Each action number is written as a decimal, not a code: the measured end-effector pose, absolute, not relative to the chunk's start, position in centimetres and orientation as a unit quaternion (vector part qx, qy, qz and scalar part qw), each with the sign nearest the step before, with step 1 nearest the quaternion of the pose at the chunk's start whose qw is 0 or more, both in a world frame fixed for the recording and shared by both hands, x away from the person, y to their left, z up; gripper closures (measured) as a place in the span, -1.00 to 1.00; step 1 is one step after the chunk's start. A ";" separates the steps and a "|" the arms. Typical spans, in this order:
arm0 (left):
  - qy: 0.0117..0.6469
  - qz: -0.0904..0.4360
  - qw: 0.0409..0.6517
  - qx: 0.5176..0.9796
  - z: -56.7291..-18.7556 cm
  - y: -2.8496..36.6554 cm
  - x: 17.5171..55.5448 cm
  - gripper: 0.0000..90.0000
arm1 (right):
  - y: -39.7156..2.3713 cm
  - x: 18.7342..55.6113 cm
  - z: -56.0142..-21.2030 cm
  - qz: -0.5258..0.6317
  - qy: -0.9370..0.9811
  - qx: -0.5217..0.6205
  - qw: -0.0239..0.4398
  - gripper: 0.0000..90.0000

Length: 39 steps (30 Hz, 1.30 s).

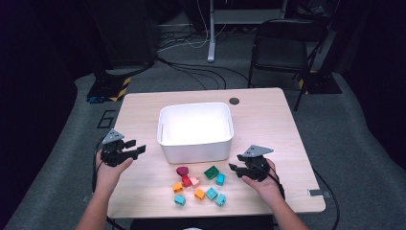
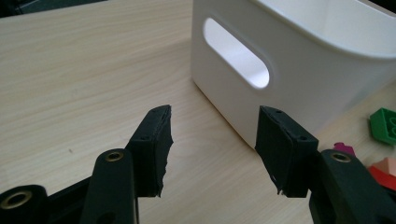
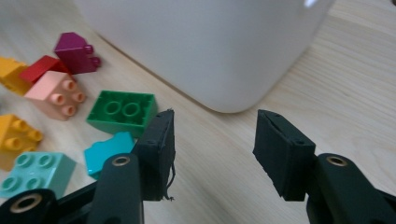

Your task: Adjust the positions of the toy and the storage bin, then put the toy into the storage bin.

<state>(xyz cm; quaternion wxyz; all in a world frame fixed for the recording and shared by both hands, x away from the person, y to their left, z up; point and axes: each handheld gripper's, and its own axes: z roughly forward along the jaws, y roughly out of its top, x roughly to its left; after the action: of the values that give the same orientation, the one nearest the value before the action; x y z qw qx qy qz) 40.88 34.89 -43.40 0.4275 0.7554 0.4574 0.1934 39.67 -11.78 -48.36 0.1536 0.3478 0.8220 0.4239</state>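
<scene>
Both grippers stand empty at this moment. Right gripper (image 3: 212,151): its jaws are spread, with bare table between the pads and nothing pinched; seen from above it (image 1: 235,168) sits low over the table (image 1: 268,120) just right of the bricks, pointing toward them. Nearest its left jaw lie a blue brick (image 3: 108,151) and a green brick (image 3: 122,112); beyond them sit a pink brick (image 3: 56,95), a red brick (image 3: 44,65) and a purple brick (image 3: 74,45), with orange bricks (image 3: 16,133) and a pale teal brick (image 3: 35,170) at the picture's left edge. Left gripper (image 2: 212,147): jaws likewise parted and holding nothing, aimed at the near corner of the white bin (image 2: 299,70) beside its handle slot; from above it (image 1: 139,149) hovers left of the bin (image 1: 195,143), well apart from the bricks. The bin appears empty; the whole cluster of bricks (image 1: 201,184) lies on the table in front of it, between the two hands. Judgement: the work in hand looks to be loading bricks into the bin, and the step is the approach to a first pick by the right gripper. The next move would call for shifting that gripper toward the blue or green brick until one brick sits squarely between the pads, closing firmly, then lifting clear of the neighbours and over the bin's rim. Crowding is the hazard: the bricks lie close together.
</scene>
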 end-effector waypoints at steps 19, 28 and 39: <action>0.478 0.190 0.424 0.745 -46.5 35.4 40.5 -0.06 | -10.0 38.8 -48.3 0.439 0.852 0.265 0.107 0.12; 0.469 0.186 0.417 0.756 -46.9 35.0 41.1 -0.07 | -9.0 38.4 -49.2 0.432 0.863 0.247 0.083 0.10; 0.468 0.185 0.420 0.755 -46.9 35.2 41.5 -0.08 | -8.1 38.2 -50.2 0.412 0.878 0.232 0.072 0.09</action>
<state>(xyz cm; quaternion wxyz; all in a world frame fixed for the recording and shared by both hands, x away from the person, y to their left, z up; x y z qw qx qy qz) 41.50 35.20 -46.93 0.4203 0.7552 0.4678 0.1851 38.19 -8.13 -50.19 0.0718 0.2323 0.8781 0.4121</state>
